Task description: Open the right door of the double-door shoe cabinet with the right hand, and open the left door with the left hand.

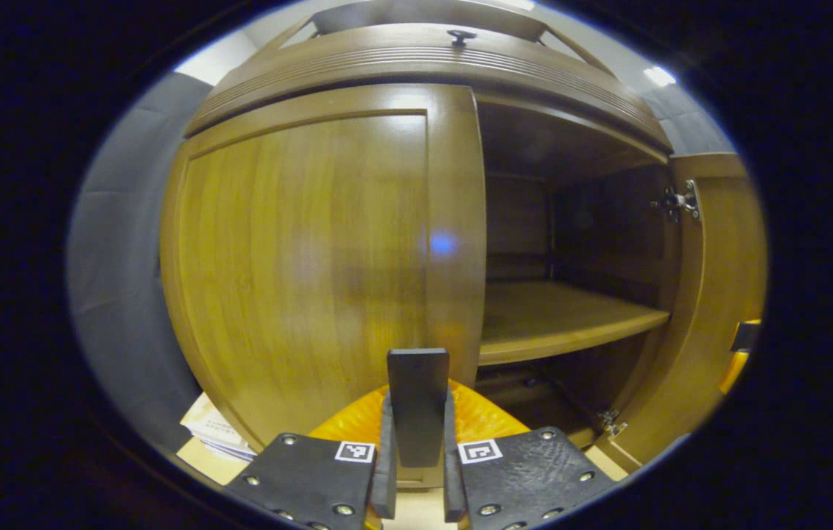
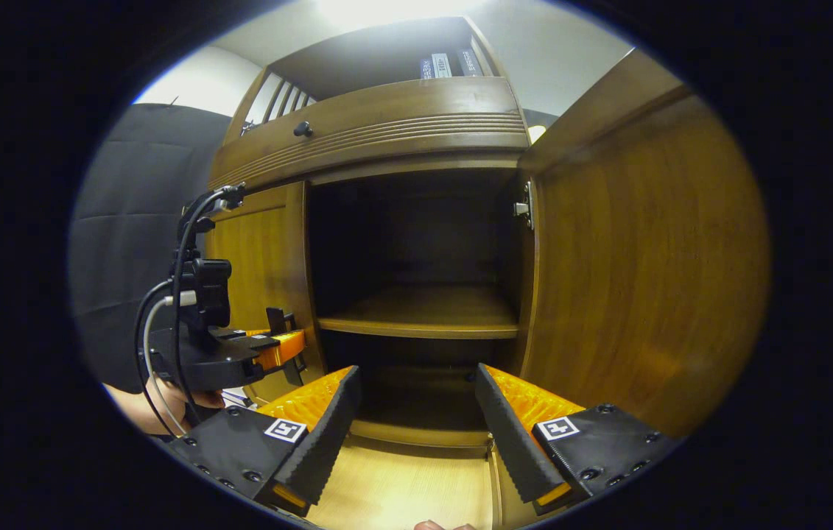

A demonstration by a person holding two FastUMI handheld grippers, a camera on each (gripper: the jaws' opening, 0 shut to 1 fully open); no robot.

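Note:
The brown wooden shoe cabinet's left door [image 1: 298,258] stands closed. A black flat handle [image 1: 417,375] sticks out at its lower inner edge, and my left gripper [image 1: 417,412] is shut on it, one finger on each side. The right door [image 2: 644,258] is swung wide open to the right, also seen as the right door [image 1: 718,258] with its hinge. My right gripper [image 2: 416,383] is open, fingers spread, in front of the dark open compartment, touching nothing. The left gripper [image 2: 283,346] with its cables sits at the left door [image 2: 261,258], held by a hand [image 2: 143,401].
Inside the open half, a wooden shelf [image 2: 423,316] crosses at mid height. A drawer with a dark knob [image 2: 303,129] runs above the doors, and books [image 2: 449,65] stand on top. Papers [image 1: 213,427] lie on the floor by the cabinet's left corner. Pale floor [image 2: 401,486] lies below.

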